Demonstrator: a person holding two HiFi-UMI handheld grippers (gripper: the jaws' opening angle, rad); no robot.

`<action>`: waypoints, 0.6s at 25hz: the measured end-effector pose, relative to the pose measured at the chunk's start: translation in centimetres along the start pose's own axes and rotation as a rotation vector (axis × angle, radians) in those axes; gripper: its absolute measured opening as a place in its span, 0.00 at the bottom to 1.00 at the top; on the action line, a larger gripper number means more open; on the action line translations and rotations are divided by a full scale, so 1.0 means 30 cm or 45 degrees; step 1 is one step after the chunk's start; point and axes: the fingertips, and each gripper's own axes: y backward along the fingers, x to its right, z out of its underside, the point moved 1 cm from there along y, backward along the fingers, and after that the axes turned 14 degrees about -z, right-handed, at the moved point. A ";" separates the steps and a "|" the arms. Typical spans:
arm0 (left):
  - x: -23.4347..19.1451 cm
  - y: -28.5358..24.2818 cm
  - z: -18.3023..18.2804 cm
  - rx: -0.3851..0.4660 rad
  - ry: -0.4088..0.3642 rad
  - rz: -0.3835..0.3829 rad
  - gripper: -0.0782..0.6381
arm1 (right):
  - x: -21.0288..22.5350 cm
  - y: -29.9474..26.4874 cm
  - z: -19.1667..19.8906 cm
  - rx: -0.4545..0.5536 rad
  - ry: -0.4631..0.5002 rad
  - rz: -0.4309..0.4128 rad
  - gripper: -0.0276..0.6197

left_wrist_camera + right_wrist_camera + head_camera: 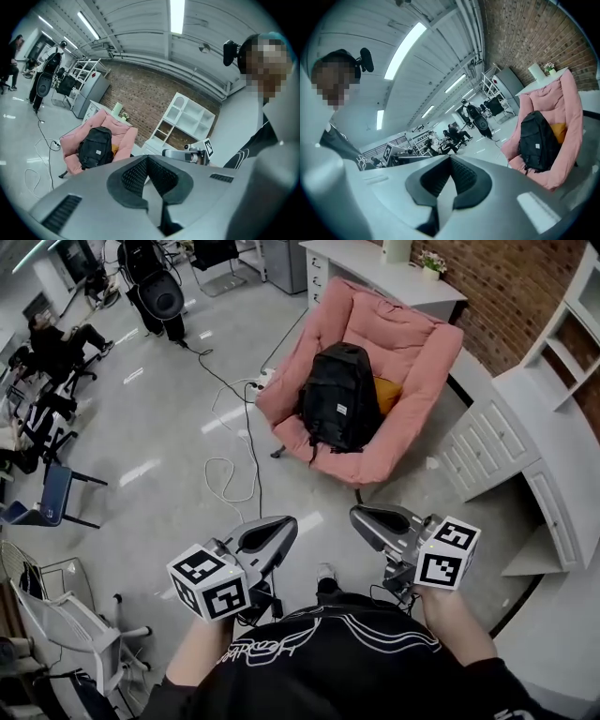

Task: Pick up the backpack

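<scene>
A black fabric backpack (339,397) is propped upright on a pink cushioned armchair (412,343), well apart from both grippers; the left gripper (284,527) and right gripper (361,517) are held clenched, with nothing grasped

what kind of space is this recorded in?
Probably a lab or studio hall with a mock living-room corner: a pink armchair holding a black backpack by a brick wall, loose cables across the grey floor, and office chairs at the left.
</scene>
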 end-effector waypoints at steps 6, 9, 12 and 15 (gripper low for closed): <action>-0.085 -0.221 -0.149 -0.016 -0.012 -0.012 0.11 | 0.224 -0.027 -0.163 0.032 -0.016 -0.019 0.05; -0.101 -0.293 -0.199 -0.001 0.008 0.010 0.11 | 0.290 -0.032 -0.214 0.027 0.005 -0.022 0.05; -0.107 -0.336 -0.237 0.015 -0.006 0.017 0.11 | 0.326 -0.034 -0.270 0.029 0.044 -0.017 0.05; -0.122 -0.364 -0.262 0.015 -0.019 0.022 0.11 | 0.357 -0.041 -0.314 0.042 0.067 -0.005 0.05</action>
